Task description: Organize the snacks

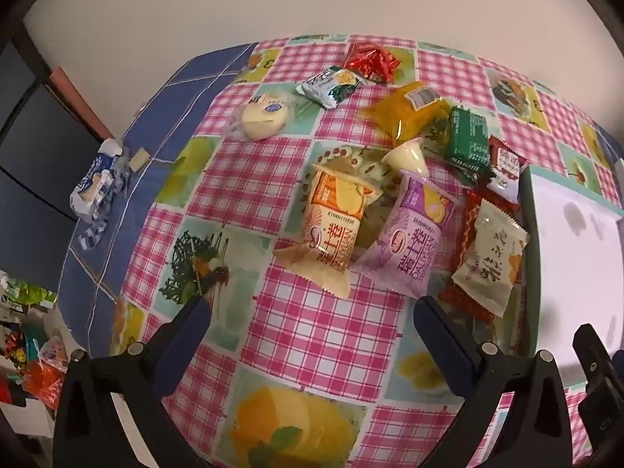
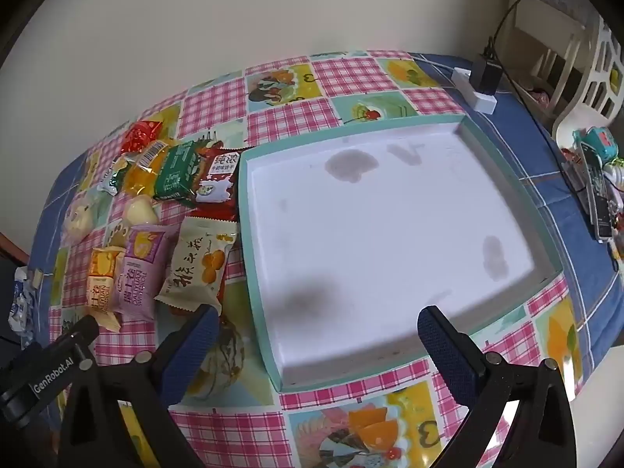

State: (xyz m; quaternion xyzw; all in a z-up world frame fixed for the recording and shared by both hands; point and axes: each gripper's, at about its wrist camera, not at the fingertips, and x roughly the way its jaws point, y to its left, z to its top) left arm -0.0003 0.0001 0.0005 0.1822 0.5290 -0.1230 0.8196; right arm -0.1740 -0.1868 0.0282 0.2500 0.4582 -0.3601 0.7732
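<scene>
1. The left gripper hovered above the pink checked tablecloth, jaws spread wide and holding nothing.
2. The right gripper was likewise wide apart and empty, over the near rim of the shallow white tray with a teal border.
3. The orange snack packet, purple snack packet and cream snack packet lay side by side just left of the tray.

Box cut off by left wrist view's right edge. Red packet mostly hidden under cream packet. Floor clutter blurred.
</scene>
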